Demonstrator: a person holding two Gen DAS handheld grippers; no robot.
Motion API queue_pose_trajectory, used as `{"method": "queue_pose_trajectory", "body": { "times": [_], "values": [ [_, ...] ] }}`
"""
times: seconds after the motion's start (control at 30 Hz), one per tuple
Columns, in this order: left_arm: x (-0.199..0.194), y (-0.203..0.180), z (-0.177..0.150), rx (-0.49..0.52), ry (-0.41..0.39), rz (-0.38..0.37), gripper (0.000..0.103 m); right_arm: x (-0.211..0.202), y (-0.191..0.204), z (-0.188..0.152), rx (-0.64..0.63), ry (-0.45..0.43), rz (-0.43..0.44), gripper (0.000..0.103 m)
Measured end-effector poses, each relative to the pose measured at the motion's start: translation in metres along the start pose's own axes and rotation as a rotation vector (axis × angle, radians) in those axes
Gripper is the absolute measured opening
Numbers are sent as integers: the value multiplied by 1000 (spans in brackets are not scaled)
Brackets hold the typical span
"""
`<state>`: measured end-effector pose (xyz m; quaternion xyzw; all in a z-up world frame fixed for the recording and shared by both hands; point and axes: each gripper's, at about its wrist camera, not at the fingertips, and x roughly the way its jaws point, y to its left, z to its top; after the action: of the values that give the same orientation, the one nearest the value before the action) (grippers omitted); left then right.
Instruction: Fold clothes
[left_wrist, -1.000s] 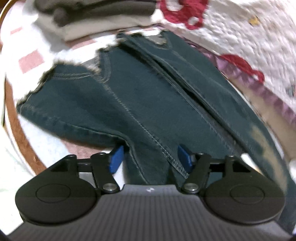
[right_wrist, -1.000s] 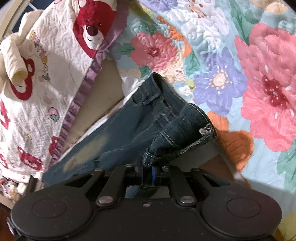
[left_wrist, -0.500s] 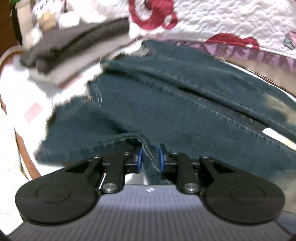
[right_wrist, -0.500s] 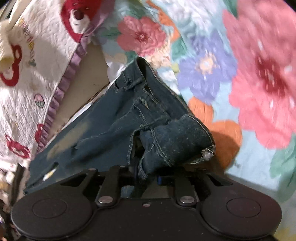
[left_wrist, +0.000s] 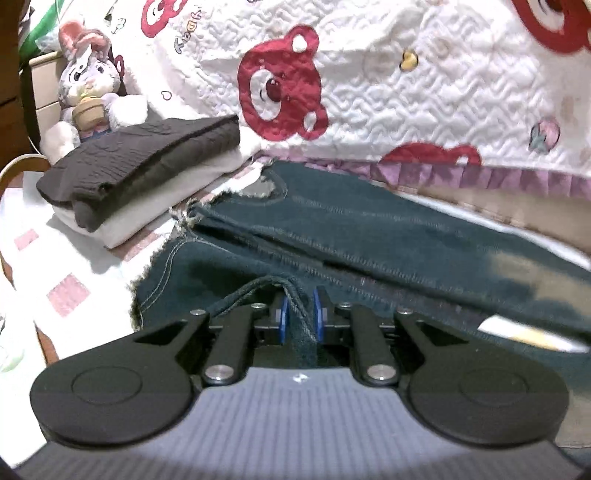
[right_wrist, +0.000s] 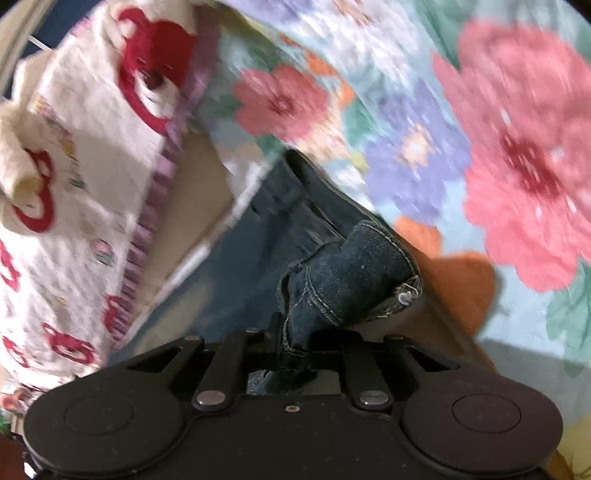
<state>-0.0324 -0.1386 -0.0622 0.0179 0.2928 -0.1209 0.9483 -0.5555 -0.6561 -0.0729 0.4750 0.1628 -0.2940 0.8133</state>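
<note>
Dark blue jeans (left_wrist: 369, 236) lie stretched across the bed, their frayed hems toward the left in the left wrist view. My left gripper (left_wrist: 300, 310) is shut on a raised fold of denim near the hem end, with the blue pads (left_wrist: 282, 317) pinching it. In the right wrist view the jeans (right_wrist: 258, 258) run away to the upper left. There my right gripper (right_wrist: 291, 343) is shut on the bunched waistband end (right_wrist: 362, 269), which hangs over the fingers with a button at its edge. That view is blurred by motion.
A folded stack, dark grey on white (left_wrist: 147, 158), sits left of the hems, with a plush rabbit (left_wrist: 88, 96) behind it. A white quilt with red bears (left_wrist: 406, 92) lies behind the jeans. A flowered quilt (right_wrist: 480, 147) spreads to the right of the waistband.
My left gripper closed on a fold of the jeans near the hems and lifted it, the view tilting upward. My right gripper kept its hold on the waistband and shifted a little.
</note>
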Motion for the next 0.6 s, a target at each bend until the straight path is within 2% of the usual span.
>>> {"method": "queue_pose_trajectory", "body": {
  "times": [0.17, 0.23, 0.3, 0.33, 0.5, 0.6],
  "values": [
    [-13, 0, 9, -12, -71, -11, 12, -2, 4, 1, 16, -3, 10, 14],
    [-22, -1, 17, -7, -102, -7, 12, -8, 2, -1, 69, -19, 77, 14],
    [-30, 0, 24, -4, -125, 12, 11, -25, -4, -8, 204, -55, 204, 13],
    [-34, 2, 27, -2, -136, 22, 11, -30, -5, -10, 223, -64, 219, 13],
    [-36, 9, 32, -26, -132, 40, 11, -26, -4, -5, 173, -59, 127, 13],
    [-36, 9, 32, -22, -129, 39, 11, -25, 6, -1, 133, -62, 172, 13]
  ]
}}
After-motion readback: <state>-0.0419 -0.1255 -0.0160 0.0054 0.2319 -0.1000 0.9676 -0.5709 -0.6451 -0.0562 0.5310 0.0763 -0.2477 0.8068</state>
